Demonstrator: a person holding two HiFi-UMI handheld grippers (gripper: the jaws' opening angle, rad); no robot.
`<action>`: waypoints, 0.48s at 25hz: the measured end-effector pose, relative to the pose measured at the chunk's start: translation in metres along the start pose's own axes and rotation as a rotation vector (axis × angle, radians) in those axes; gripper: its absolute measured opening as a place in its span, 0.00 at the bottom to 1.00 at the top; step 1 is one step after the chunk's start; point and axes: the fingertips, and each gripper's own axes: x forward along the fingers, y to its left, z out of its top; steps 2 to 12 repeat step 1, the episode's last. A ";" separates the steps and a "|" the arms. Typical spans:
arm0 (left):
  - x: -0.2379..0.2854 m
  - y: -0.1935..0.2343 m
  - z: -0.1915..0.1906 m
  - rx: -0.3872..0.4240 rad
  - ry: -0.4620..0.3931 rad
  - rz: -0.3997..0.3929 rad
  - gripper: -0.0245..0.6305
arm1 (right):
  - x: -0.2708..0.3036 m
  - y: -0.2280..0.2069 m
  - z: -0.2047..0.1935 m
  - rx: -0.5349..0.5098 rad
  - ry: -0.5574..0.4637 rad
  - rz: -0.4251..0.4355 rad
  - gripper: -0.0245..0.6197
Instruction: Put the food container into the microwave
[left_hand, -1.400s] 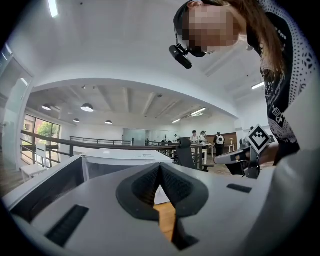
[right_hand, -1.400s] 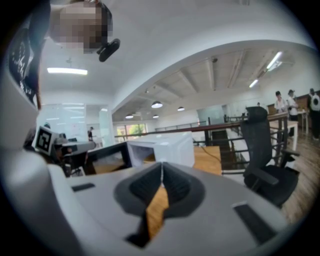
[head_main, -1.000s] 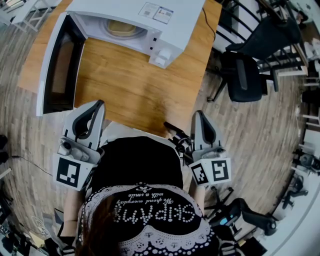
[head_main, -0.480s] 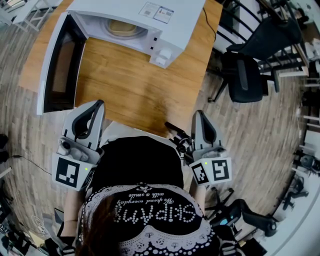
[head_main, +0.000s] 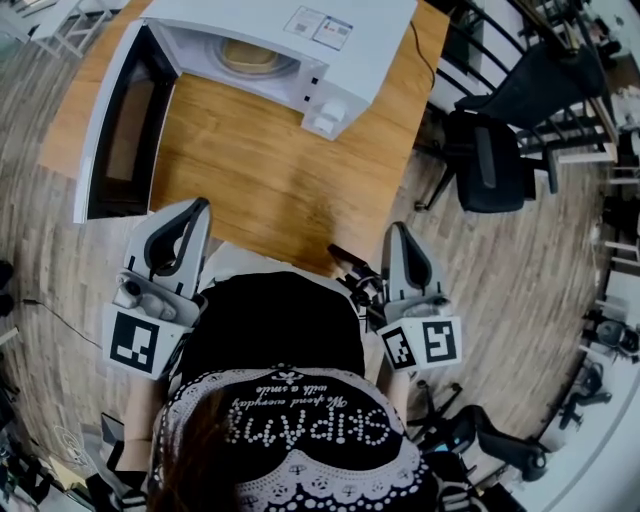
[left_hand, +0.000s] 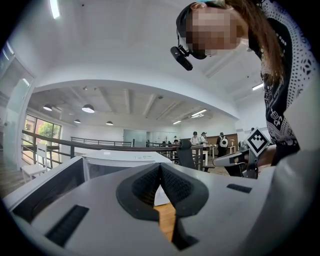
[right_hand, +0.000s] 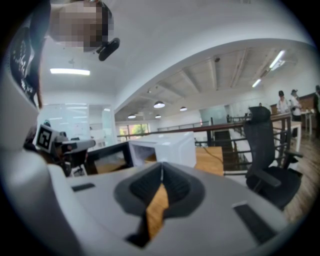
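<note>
The white microwave (head_main: 290, 40) stands at the far end of the wooden table (head_main: 260, 170), its door (head_main: 120, 125) swung wide open to the left. Inside the cavity lies a tan, round food container (head_main: 250, 57), partly hidden by the top of the oven. My left gripper (head_main: 190, 208) and right gripper (head_main: 398, 230) are both held close to my body at the table's near edge. Each is shut with nothing between its jaws. The left gripper view shows the microwave (left_hand: 120, 159) ahead past the closed left gripper (left_hand: 160, 166). The right gripper (right_hand: 161, 165) also faces the microwave (right_hand: 165, 147).
A black office chair (head_main: 490, 150) stands on the wooden floor right of the table, with more chairs and equipment behind it. A black cable (head_main: 420, 50) runs off the table's far right corner. Several people stand far off (left_hand: 200, 140) in the left gripper view.
Both grippers stay where they were, still shut. Only the head view has shifted slightly, so the microwave sits a little lower in the picture.
</note>
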 end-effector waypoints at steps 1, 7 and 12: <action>0.000 0.000 0.000 0.002 0.000 -0.001 0.07 | -0.001 0.000 0.000 0.001 -0.001 -0.001 0.09; 0.000 0.000 0.000 0.002 0.000 -0.001 0.07 | -0.001 0.000 0.000 0.001 -0.001 -0.001 0.09; 0.000 0.000 0.000 0.002 0.000 -0.001 0.07 | -0.001 0.000 0.000 0.001 -0.001 -0.001 0.09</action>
